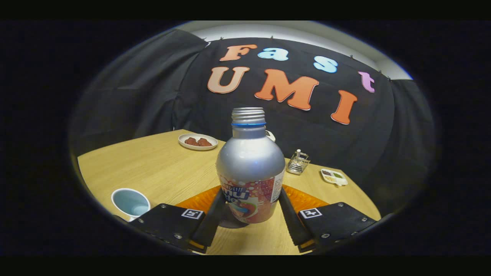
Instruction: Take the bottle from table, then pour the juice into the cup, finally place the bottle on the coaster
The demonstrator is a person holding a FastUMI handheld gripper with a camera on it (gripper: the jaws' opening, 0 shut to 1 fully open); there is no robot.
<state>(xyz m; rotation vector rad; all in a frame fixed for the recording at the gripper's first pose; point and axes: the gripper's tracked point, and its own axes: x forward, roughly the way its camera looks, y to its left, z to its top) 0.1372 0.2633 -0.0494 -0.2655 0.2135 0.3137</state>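
Note:
A silver bottle [250,168] with an open threaded neck, a blue ring and a colourful label stands upright between my two fingers. My gripper [250,209] is shut on the bottle's lower body, one finger pressing each side. An orange coaster [303,200] lies under and behind the bottle; whether the bottle's base rests on it or hangs just above it I cannot tell. A white cup [130,203] with a pale blue inside stands on the wooden table [153,168] to the left of my left finger.
A white plate [198,141] with reddish food sits at the table's far side. A small wire holder [298,162] and a small white dish with compartments [334,176] stand to the right beyond the bottle. A white object peeks out behind the bottle's shoulder.

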